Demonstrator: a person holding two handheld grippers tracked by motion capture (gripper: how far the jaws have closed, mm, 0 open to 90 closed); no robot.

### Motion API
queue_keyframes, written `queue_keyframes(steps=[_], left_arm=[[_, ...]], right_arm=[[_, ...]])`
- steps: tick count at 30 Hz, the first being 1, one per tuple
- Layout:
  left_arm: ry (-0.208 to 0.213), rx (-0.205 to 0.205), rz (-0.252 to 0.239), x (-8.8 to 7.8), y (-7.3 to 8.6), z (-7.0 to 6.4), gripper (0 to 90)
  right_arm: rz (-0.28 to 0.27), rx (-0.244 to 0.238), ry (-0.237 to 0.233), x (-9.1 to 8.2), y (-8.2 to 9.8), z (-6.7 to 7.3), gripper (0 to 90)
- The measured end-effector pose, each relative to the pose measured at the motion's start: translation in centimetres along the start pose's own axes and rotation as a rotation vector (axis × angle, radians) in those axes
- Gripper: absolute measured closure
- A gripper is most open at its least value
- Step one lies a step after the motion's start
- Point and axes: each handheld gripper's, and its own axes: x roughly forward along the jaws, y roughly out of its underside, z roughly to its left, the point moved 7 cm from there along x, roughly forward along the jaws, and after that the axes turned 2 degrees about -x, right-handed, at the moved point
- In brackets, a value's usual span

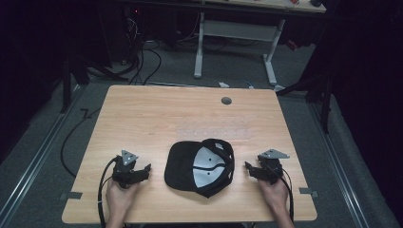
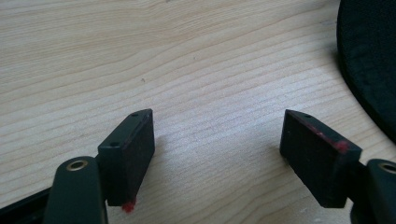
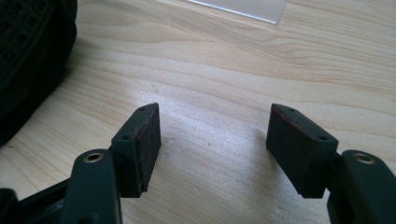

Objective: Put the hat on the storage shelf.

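A black cap [image 1: 199, 166] lies upside down near the front middle of the wooden table [image 1: 142, 114], its pale lining facing up and its brim to the left. My left gripper [image 1: 145, 169] rests on the table just left of the brim, open, with bare wood between its pads [image 2: 135, 154]; the brim's edge [image 2: 369, 60] shows at the right of the left gripper view. My right gripper [image 1: 248, 166] sits just right of the cap, open and holding nothing; the cap's back strap [image 3: 28, 51] shows at the left of the right gripper view.
A strip of clear tape [image 1: 212, 133] lies flat on the table behind the cap, its corner [image 3: 243, 8] at the top of the right gripper view. A round cable hole [image 1: 226, 100] sits near the far edge. A white desk frame [image 1: 235, 45] stands on the floor beyond.
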Motion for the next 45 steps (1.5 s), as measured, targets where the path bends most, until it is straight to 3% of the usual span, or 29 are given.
queue_keyframes(steps=[24,34,45], left_arm=[[0.002,0.0,0.0,0.0,0.0,0.0,26.9],[0.001,0.0,0.0,0.0,0.0,0.0,26.9],[0.001,-0.001,0.0,0.0,0.0,0.0,26.9]], right_arm=[[0.0,0.018,0.001,-0.2,0.0,0.0,39.1],[-0.076,0.036,-0.07,-2.0,-1.1,0.6,38.4],[-0.12,0.007,-0.131,-3.1,-3.1,1.8,34.8]])
